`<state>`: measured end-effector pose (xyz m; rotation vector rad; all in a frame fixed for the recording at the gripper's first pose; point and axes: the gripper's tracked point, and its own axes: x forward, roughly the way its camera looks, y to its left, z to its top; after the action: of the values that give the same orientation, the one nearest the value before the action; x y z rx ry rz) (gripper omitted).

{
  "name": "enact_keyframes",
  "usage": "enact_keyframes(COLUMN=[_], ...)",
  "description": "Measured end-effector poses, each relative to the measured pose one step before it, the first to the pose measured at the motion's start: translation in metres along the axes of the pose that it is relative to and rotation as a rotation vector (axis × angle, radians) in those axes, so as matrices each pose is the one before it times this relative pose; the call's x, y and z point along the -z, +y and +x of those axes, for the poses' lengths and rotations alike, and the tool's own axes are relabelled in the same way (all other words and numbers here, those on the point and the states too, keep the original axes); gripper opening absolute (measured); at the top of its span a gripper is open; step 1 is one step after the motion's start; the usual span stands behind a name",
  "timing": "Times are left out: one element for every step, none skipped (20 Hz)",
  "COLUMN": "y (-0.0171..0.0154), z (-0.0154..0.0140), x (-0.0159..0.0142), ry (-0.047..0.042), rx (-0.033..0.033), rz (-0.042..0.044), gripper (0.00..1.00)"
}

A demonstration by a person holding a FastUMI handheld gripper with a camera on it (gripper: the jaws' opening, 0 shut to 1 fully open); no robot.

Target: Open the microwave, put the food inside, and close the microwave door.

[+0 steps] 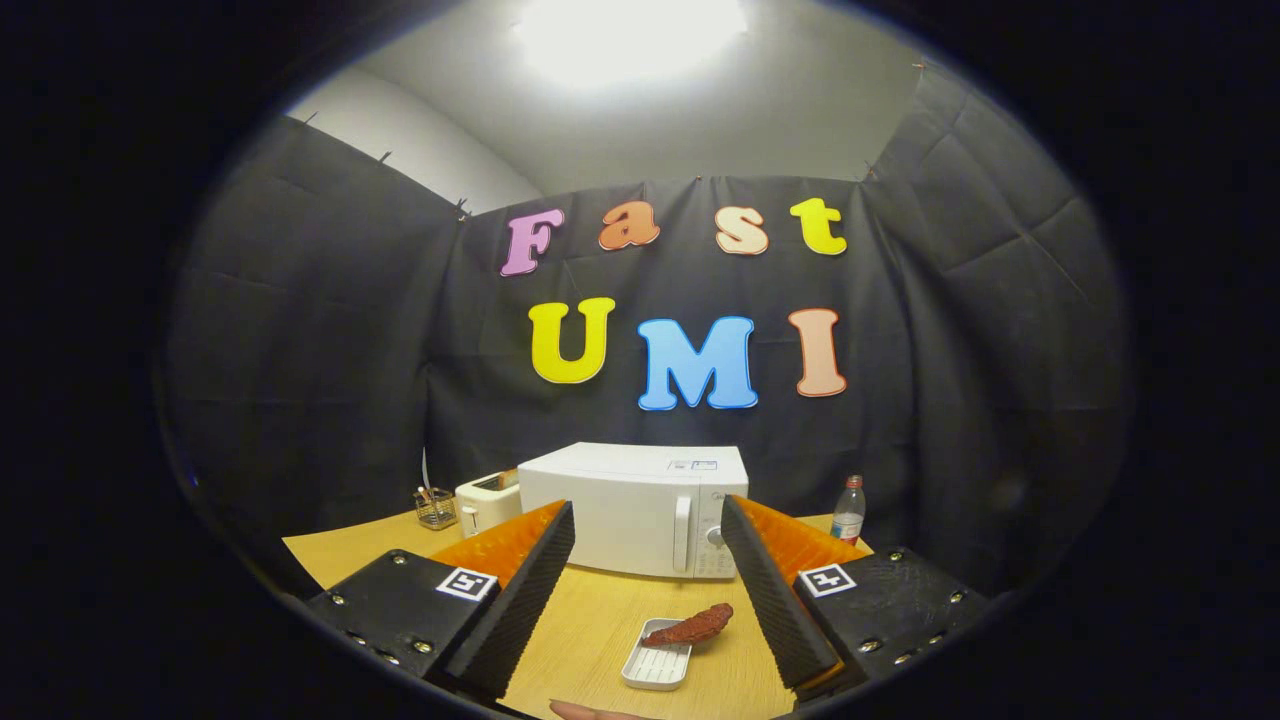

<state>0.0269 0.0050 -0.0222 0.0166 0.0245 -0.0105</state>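
While standing shut at the back of the surface (360, 545), microwave (633, 506) waiting untouched. Lying just in front of it, food (690, 627) resting half on a small tray (656, 666). Hand-held gripper (647, 565) hanging wide open, gripping nothing. Opening, loading, closing all remaining.

1. The microwave (640, 505) is a white box standing upright at the back of the wooden tabletop (600, 620), against the black cloth wall. Its door is shut, with a vertical white handle and a round dial on its right side.
2. The food (690, 627) is a reddish-brown, elongated piece lying tilted across the rim of a small white tray (655, 668), in front of the microwave and well apart from it.
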Motion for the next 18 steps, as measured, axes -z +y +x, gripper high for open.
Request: enact_keyframes(y=[0.0004,0.00068,-0.00002,0.00004,-0.00034,0.00033,0.00089,0.00046,-0.00123,-0.00158,-0.00229,-0.0024,-0.0006,0.00038,-0.00094,-0.0007,-0.00224,-0.00201], z=[0.00332,0.00317,0.00326,0.00353,0.00399,0.00381,0.0044,0.00509,0.00636,0.007,0.00818,0.00837,0.0092,0.00983,0.01064,0.01013,0.01042,0.01059], x=[0.00187,0.00097,0.00162,0.00092,0.00234,0.00209,0.00241,0.00275,0.00492,0.00436,0.00552,0.00575,0.00699,0.00439,0.00607,0.00473,0.00528,0.00342], ry=[0.00086,-0.00033,-0.003,-0.00329,0.00001,0.00106,0.00017,0.00056,0.00206,0.00287,0.00519,0.00903,0.01006,0.00656,0.00966,0.00631,0.0048,-0.00071], rx=[0.00025,-0.00156,-0.00004,0.00001,0.00256,-0.00057,-0.00344,-0.0029,-0.0002,0.00346,0.00539,0.00947,0.00313,0.00188,0.00376,0.00322,0.00989,0.00969], rz=[0.00181,0.00075,0.00054,-0.00125,-0.00084,0.00137,0.00274,0.00169,0.00088,-0.00143,-0.00412,-0.00159,0.0006,0.00395,0.00362,0.00032,-0.00016,0.0008], gripper=[0.94,0.94,0.94,0.94,0.94,0.94,0.94,0.94,0.94,0.94,0.94,0.94,0.94,0.94,0.94,0.94,0.94,0.94])
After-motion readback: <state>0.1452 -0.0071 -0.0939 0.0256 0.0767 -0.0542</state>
